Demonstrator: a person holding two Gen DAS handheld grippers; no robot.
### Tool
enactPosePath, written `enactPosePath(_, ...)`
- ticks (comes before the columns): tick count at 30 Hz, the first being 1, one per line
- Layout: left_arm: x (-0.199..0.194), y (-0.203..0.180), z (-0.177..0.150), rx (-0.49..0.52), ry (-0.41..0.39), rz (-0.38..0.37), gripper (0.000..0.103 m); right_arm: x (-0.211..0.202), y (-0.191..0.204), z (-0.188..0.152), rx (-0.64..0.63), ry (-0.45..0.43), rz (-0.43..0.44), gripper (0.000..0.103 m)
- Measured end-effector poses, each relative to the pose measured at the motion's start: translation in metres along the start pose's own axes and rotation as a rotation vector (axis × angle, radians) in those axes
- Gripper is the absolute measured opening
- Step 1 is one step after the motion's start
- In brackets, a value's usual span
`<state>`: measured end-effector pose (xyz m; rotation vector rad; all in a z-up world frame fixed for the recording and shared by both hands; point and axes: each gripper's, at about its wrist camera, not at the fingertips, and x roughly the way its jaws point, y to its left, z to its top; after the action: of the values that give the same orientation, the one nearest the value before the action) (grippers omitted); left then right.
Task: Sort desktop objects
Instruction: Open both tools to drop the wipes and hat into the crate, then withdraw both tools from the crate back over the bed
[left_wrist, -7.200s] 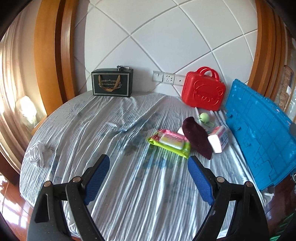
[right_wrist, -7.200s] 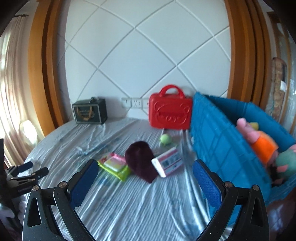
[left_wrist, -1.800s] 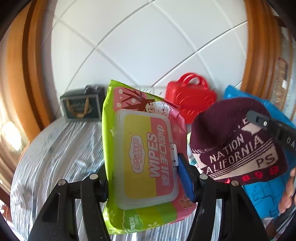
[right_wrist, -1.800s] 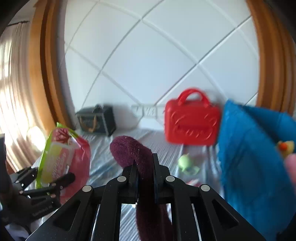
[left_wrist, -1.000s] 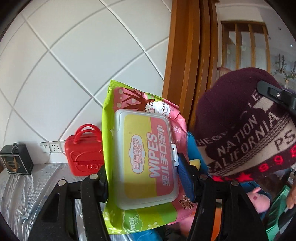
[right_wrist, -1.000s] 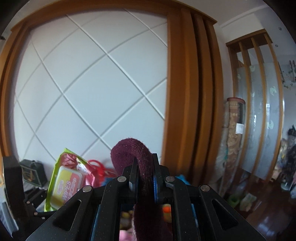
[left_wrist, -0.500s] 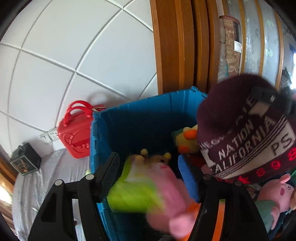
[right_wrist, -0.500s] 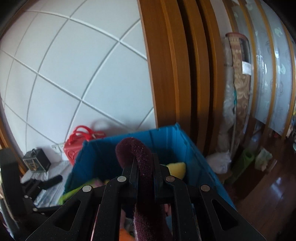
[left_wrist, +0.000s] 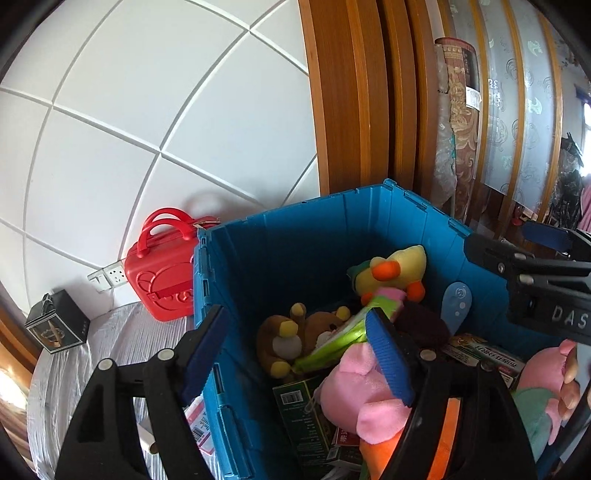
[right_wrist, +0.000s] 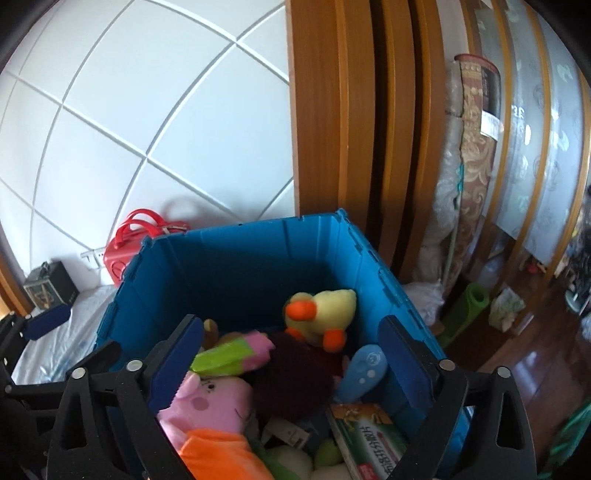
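Note:
A blue plastic bin (left_wrist: 295, 236) (right_wrist: 236, 258) holds several toys and boxes. The green and pink wipes pack (left_wrist: 340, 339) (right_wrist: 229, 354) lies inside it among the plush toys. The maroon knit hat (right_wrist: 291, 376) (left_wrist: 421, 325) lies in the bin beside the pack, below a yellow plush duck (right_wrist: 321, 310). My left gripper (left_wrist: 295, 354) is open and empty above the bin's left wall. My right gripper (right_wrist: 291, 365) is open and empty above the bin's contents.
A pink plush pig (right_wrist: 214, 398) and a green box (right_wrist: 365, 435) fill the bin's near side. A red toy case (left_wrist: 162, 273) and a black box (left_wrist: 55, 325) stand on the cloth-covered table (left_wrist: 110, 347) left of the bin. A wooden door frame (right_wrist: 354, 110) rises behind.
Both grippers have opened. The wipes pack has dropped from the left gripper and the maroon hat from the right gripper into the blue bin.

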<state>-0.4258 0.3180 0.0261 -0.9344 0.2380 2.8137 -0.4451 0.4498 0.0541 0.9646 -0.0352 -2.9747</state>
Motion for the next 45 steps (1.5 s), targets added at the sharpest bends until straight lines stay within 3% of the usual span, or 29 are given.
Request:
enactPosePath(6,-0.019,0.018,-0.004,-0.021,-0.037,-0.012,0.077,-0.017,0.016,0.001,-0.018,-0.022,-0.042,0.103)
enactPosePath(14,-0.058,0.063,-0.022,-0.06,-0.114,-0.011,0.077,-0.056,0.047,-0.008,-0.04,-0.046,0.001,0.103)
enactPosePath(25,-0.131,0.158,-0.092,-0.117,-0.229,0.02,0.08,-0.132,0.144,-0.049,-0.073,-0.147,0.09,0.103)
enactPosePath(33,-0.159,0.234,-0.156,-0.158,-0.23,0.033,0.08,-0.154,0.24,-0.09,-0.114,-0.21,0.09,0.103)
enactPosePath(38,-0.157,0.283,-0.197,-0.182,-0.196,0.034,0.08,-0.155,0.294,-0.121,-0.117,-0.224,0.16,0.103)
enactPosePath(45,-0.14,0.339,-0.247,-0.252,-0.124,0.064,0.08,-0.138,0.332,-0.152,-0.072,-0.196,0.174,0.103)
